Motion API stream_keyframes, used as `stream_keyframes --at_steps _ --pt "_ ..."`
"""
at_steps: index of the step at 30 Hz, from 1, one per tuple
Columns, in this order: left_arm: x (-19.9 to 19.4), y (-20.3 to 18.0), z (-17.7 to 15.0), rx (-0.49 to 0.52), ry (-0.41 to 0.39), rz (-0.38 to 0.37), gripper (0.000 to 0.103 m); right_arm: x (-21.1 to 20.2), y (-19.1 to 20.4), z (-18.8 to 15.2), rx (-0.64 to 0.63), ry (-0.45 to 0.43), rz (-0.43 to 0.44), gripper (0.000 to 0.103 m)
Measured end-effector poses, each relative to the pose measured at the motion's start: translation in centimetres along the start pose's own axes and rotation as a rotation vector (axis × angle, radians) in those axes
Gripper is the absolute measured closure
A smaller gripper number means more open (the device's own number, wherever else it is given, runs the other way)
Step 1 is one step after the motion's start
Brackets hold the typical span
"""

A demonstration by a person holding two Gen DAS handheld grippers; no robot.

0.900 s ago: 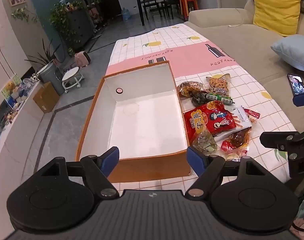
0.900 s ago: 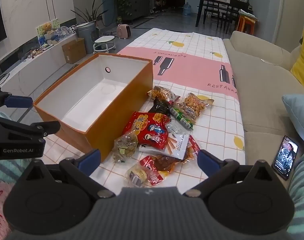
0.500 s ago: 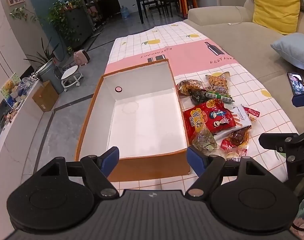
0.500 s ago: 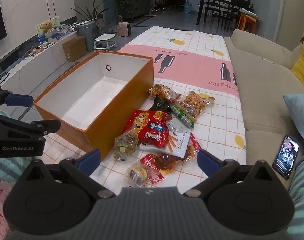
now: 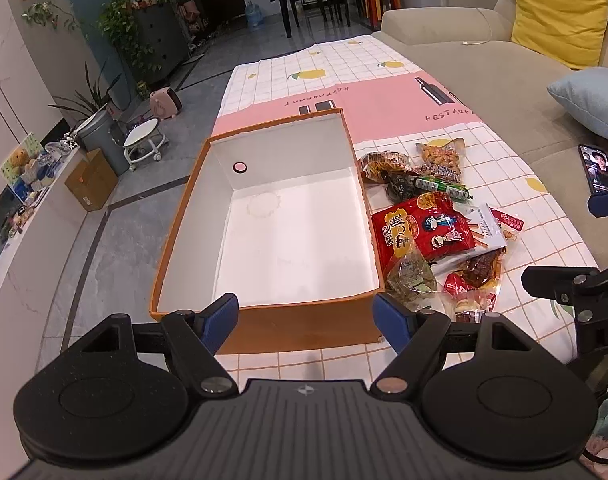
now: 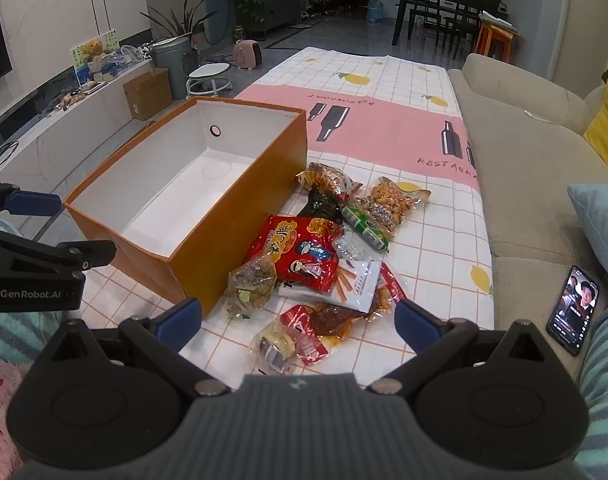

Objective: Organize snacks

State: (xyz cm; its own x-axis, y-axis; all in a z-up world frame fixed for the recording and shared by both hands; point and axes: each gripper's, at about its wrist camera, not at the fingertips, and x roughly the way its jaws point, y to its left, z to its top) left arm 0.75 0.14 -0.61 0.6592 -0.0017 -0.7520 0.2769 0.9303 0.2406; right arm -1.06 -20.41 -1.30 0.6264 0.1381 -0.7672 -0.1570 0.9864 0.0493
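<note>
An open orange box with a white, empty inside stands on the tablecloth; it also shows in the right wrist view. A pile of snack packets lies right of it, topped by a big red bag, with a green packet and small packets nearest me. My left gripper is open and empty over the box's near wall. My right gripper is open and empty, just short of the pile's near edge.
A beige sofa with a phone, a yellow cushion and a blue cushion runs along the right. The checked and pink tablecloth stretches beyond the box. Floor, stool and plants lie left.
Both grippers have drifted slightly forward towards the box and the snacks. Nothing on the table has moved, and both grippers stay open.
</note>
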Motion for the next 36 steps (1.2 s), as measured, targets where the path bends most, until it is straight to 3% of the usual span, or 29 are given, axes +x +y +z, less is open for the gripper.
stream_keyframes --at_steps 36 --pt "0.03 -0.34 -0.14 -0.018 0.016 -0.009 0.013 0.57 0.22 -0.23 0.007 0.031 -0.005 0.004"
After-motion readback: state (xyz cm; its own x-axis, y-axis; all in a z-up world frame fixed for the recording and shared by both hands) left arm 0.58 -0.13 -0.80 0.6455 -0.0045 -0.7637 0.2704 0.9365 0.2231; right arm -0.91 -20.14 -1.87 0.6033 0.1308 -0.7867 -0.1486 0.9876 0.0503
